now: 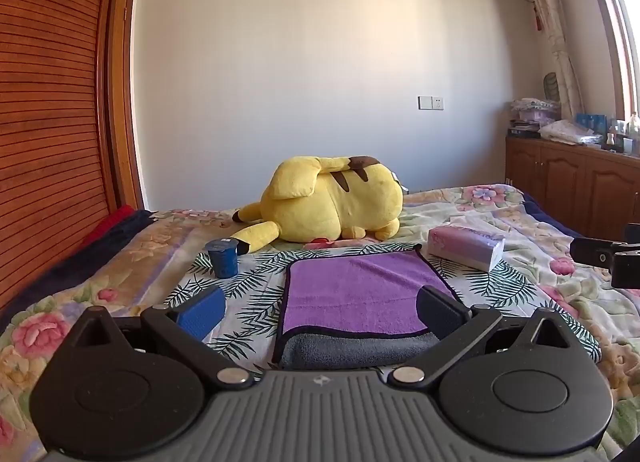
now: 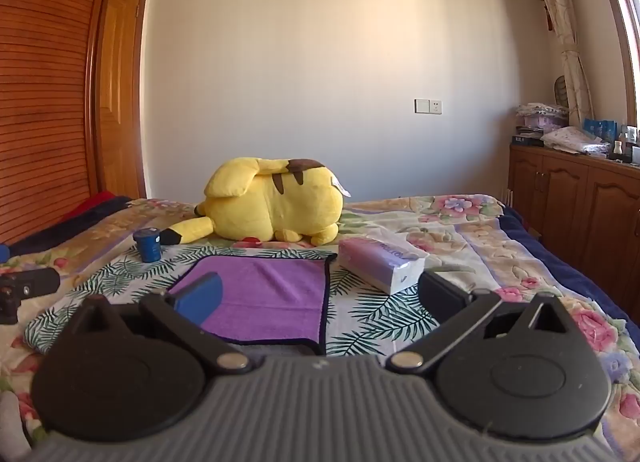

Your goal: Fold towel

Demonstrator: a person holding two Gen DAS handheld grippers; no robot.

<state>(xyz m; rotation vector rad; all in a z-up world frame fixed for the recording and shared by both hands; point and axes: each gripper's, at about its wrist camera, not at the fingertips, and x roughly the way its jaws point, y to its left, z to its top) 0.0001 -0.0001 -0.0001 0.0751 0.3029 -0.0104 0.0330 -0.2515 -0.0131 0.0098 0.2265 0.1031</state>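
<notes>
A purple towel [image 1: 360,290] with a dark edge lies on the bed, folded over so that its grey underside [image 1: 360,350] shows along the near edge. It also shows in the right wrist view [image 2: 272,294]. My left gripper [image 1: 320,310] is open and empty, hovering above the towel's near edge. My right gripper [image 2: 320,298] is open and empty, over the towel's near right corner. The right gripper's body shows at the right edge of the left wrist view [image 1: 612,258].
A yellow plush toy [image 1: 332,198] lies behind the towel. A blue cup [image 1: 222,258] stands to the towel's far left, a tissue pack [image 1: 466,248] to its far right. The floral bedspread [image 1: 120,286] covers the bed; wooden cabinets [image 1: 568,182] stand at right.
</notes>
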